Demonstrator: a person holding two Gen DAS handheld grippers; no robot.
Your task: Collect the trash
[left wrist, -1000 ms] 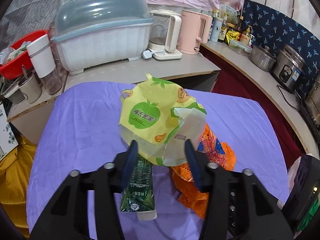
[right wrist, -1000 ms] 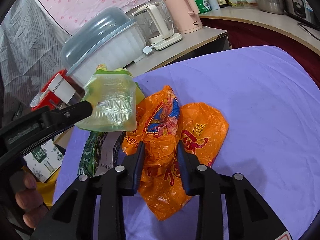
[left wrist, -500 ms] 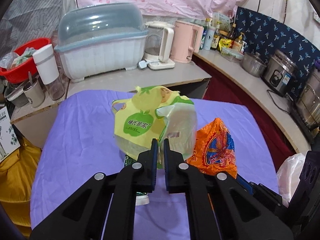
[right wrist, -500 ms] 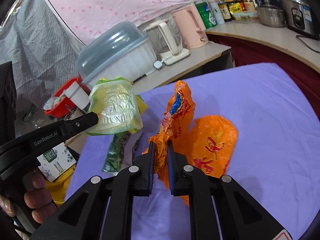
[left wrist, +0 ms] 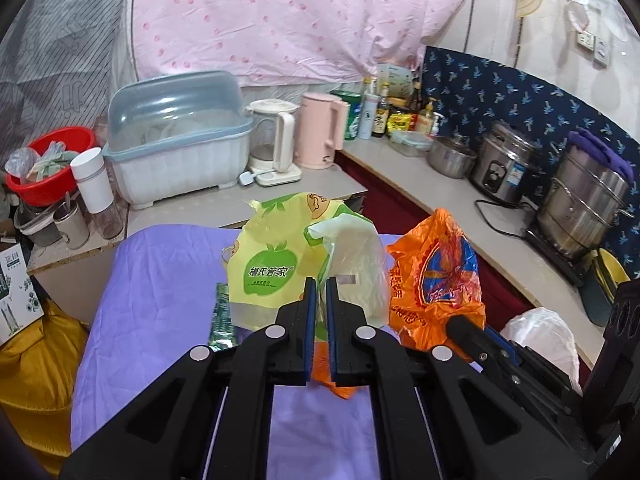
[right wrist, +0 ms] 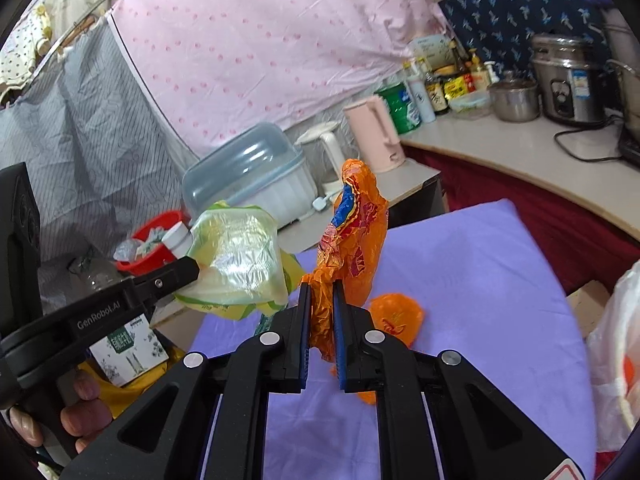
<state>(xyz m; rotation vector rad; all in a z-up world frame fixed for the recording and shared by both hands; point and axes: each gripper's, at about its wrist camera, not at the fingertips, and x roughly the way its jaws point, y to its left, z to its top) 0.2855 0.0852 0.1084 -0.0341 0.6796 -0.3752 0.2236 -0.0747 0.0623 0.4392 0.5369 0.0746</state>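
The left gripper (left wrist: 319, 292) pinches a crinkly yellow-green plastic bag (left wrist: 276, 268). Beside it, the right gripper (right wrist: 321, 300) clamps a crumpled orange bag (right wrist: 356, 216), both above the purple cloth (right wrist: 460, 280).

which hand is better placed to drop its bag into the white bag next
Right, probably. The white bag gapes at the right edge of its view, beside the right gripper, which is shut on the orange bag. The left gripper, shut on the yellow bag, is across from it.

both wrist views look close down their own fingers, sharing the purple table (left wrist: 160, 280) and counter (right wrist: 500, 152).
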